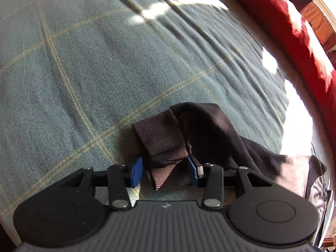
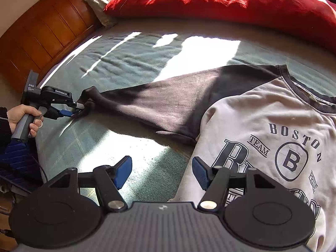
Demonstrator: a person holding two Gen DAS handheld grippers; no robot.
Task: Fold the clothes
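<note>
A grey sweatshirt (image 2: 262, 115) with dark sleeves and a "Boston" print lies flat on the bed, chest up. Its dark sleeve (image 2: 157, 105) stretches out to the left. In the left wrist view the ribbed cuff (image 1: 163, 142) lies between the blue pads of my left gripper (image 1: 166, 171). The right pad touches the cuff, but blanket shows between the left pad and the cloth, so the jaws stand open around it. The right wrist view shows that left gripper (image 2: 76, 110) at the sleeve's tip, held by a hand (image 2: 21, 115). My right gripper (image 2: 161, 171) hangs open over the sweatshirt's near left edge, holding nothing.
A green checked blanket (image 2: 126, 58) covers the bed, with bright sun patches on it. A red pillow (image 2: 210, 0) lies along the far side. A wooden headboard (image 2: 42, 31) stands at the far left. The red pillow (image 1: 294, 31) also shows at the left wrist view's right edge.
</note>
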